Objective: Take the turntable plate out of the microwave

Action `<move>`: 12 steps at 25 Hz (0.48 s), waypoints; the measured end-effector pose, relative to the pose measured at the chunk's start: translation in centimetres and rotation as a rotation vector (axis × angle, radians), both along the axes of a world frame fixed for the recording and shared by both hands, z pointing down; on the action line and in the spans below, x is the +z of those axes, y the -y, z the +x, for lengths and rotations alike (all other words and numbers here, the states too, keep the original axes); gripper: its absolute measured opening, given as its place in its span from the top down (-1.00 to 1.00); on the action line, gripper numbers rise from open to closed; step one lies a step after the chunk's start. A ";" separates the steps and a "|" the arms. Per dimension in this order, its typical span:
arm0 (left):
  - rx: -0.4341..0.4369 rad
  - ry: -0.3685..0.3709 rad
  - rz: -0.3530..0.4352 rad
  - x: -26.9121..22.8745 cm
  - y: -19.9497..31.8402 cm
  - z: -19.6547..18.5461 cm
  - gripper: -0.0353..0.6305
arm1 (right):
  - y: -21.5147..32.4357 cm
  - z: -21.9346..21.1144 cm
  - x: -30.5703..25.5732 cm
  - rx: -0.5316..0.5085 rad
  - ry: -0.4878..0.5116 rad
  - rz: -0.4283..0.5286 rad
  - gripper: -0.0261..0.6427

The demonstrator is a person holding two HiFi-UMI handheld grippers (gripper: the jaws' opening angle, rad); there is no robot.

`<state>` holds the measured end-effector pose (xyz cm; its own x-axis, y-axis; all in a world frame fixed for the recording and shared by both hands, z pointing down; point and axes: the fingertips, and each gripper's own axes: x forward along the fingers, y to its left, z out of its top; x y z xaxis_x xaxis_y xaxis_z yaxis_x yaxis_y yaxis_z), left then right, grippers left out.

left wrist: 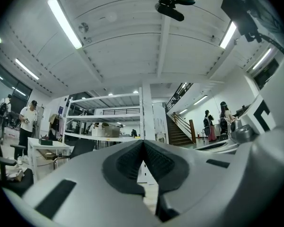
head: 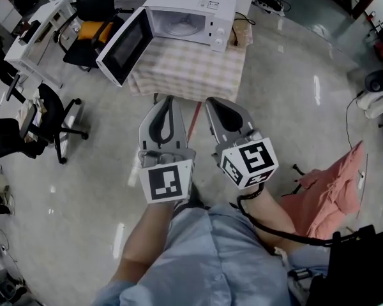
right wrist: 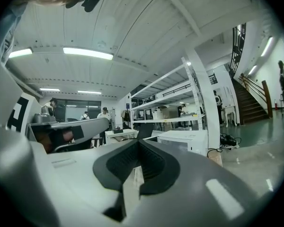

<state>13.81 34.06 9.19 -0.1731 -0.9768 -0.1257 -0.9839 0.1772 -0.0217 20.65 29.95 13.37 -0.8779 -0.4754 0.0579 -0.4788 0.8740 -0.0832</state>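
A checked tablecloth (head: 185,75) lies ahead of the left gripper (head: 168,99), a black office chair (head: 54,116) to its left, and a pink cloth (head: 335,190) right of the right gripper (head: 211,101).

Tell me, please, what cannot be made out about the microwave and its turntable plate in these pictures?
The turntable plate: head view, too small and pale inside the microwave to show its rim or support.
The control panel: head view, markings too small.
Its cavity: right gripper view, hidden behind the shut right gripper.
Left gripper view: microwave cannot be picked out behind the shut left gripper.
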 end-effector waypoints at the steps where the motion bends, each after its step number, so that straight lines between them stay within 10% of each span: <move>1: 0.006 -0.002 0.000 0.0 0.3 -0.7 0.87 | 0.2 -0.8 -0.1 0.003 0.000 0.002 0.92; 12: 0.023 -0.024 0.009 0.5 2.8 -5.6 0.87 | 2.8 -5.6 0.0 0.022 -0.015 0.017 0.92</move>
<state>8.21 31.30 9.70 -0.1539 -0.9795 -0.1303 -0.9879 0.1548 0.0033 15.06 27.16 13.33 -0.8661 -0.4960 0.0623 -0.4993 0.8643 -0.0610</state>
